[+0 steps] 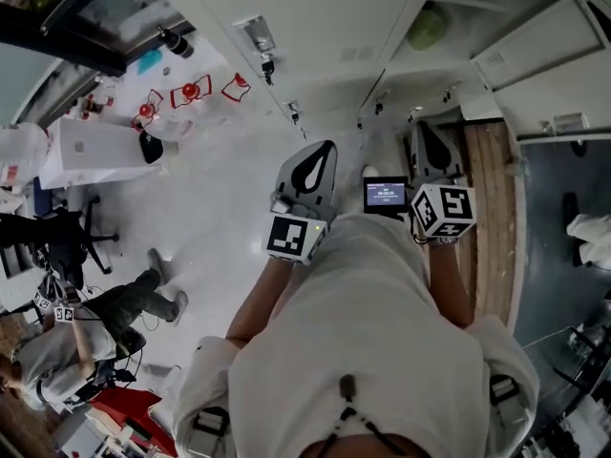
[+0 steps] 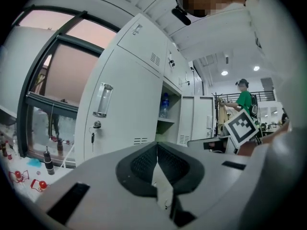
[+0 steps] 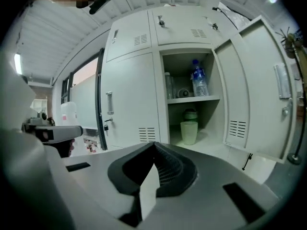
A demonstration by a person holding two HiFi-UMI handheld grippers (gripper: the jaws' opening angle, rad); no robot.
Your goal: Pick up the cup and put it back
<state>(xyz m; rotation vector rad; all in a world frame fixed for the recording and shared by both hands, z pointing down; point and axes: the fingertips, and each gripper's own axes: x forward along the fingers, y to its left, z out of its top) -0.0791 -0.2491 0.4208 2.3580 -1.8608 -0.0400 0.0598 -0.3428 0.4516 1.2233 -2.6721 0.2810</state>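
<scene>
A: Right gripper (image 3: 154, 150): jaws pressed together, nothing between them. Left gripper (image 2: 157, 150): same, closed and empty.

B: And the cup?

A: We see the pale green cup (image 3: 189, 132) upright on the lower shelf of the open locker (image 3: 211, 121). It's ahead and slightly right of the right gripper, well apart. We judge the right hand better placed to reach it.

B: Anything hidden?

A: The green-lidded jar (image 3: 191, 114) behind the cup is half covered. The left gripper view shows only the water bottle (image 2: 164, 105), and we find no cup there.
</scene>
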